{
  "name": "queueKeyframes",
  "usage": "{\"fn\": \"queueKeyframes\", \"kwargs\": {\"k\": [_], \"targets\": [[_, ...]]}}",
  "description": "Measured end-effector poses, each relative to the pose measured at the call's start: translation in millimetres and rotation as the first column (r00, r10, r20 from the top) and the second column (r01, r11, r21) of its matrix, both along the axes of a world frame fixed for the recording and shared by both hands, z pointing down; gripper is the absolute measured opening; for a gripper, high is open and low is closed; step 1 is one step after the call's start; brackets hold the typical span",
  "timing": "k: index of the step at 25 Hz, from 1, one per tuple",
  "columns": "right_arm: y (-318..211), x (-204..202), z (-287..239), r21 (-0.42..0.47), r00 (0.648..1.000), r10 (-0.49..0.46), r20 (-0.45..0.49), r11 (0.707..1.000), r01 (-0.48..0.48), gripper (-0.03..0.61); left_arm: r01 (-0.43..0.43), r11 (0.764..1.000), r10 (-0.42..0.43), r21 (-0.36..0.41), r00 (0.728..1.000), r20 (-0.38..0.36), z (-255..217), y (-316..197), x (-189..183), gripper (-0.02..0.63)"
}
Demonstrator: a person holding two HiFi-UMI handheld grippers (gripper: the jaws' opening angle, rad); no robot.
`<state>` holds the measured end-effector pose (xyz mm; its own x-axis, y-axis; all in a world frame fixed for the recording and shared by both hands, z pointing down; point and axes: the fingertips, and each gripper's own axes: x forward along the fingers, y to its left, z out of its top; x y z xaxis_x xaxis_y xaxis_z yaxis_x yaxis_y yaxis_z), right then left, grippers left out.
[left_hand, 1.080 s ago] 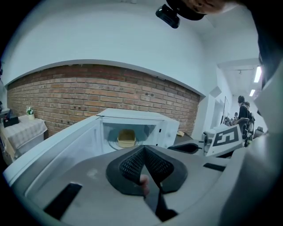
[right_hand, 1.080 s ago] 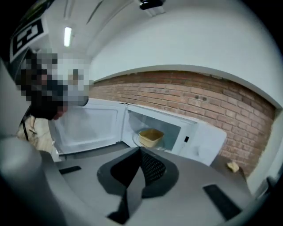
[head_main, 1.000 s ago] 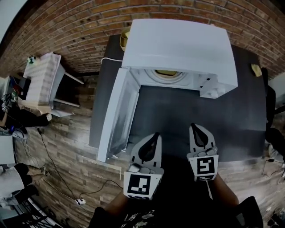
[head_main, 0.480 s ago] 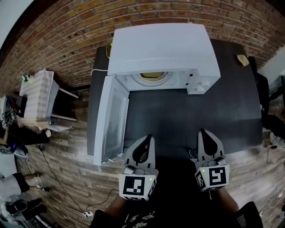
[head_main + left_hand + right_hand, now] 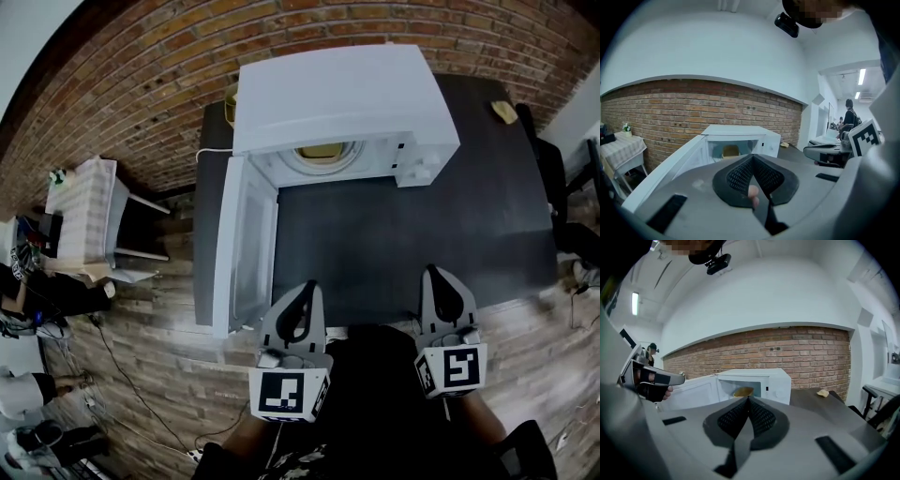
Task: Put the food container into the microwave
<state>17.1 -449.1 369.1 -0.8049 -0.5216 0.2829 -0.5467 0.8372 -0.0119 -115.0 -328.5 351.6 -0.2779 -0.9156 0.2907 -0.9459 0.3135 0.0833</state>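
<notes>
**Microwave** (image 5: 342,94): white, standing at the far side of a dark table (image 5: 403,234), against a brick wall (image 5: 141,84).

**Microwave door** (image 5: 246,239): swung fully open to the left, its inner face showing.

**Food container** (image 5: 322,150): yellowish, already inside the microwave cavity, resting on the round turntable. It is seen through the open front in both gripper views. Neither gripper touches it.

**Left gripper** (image 5: 308,285): held above the near edge of the table and pointing toward the microwave, with its tip near the free end of the open door. In the left gripper view its two jaws meet in a closed seam with no object between them. A small pinkish patch sits low on that seam, and what it is cannot be told. Its marker cube (image 5: 286,394) is toward the person.

**Right gripper** (image 5: 433,271): held above the near edge of the table, well apart from the microwave and beside the left gripper. In the right gripper view its jaws are pressed together and hold nothing. Its marker cube (image 5: 455,368) is toward the person.

**Small yellowish item** (image 5: 504,111): lies on the far right corner of the table, well apart from the microwave. Its kind is not discernible.

**Side table** (image 5: 80,202): stands left of the dark table on a wood-plank floor (image 5: 141,356) and is covered with a striped cloth.

**Cable** (image 5: 122,375): trails across the floor.
</notes>
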Motion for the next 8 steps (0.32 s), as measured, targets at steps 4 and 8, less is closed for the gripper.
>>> {"fn": "queueKeyframes", "kwargs": {"k": [4,8], "targets": [[27.4,-3.8,1.7,0.008,1.0,-0.021,-0.011,1.0,0.021,0.063,0.026,1.0,-0.026,0.009,1.0,-0.005,1.2,27.1,-4.6,-0.002],[54.0,-0.2,1.8,-0.007,1.0,0.009,0.009,1.0,-0.009,0.063,0.015,1.0,-0.015,0.013,1.0,-0.008,2.5,57.7,0.4,-0.002]]}}
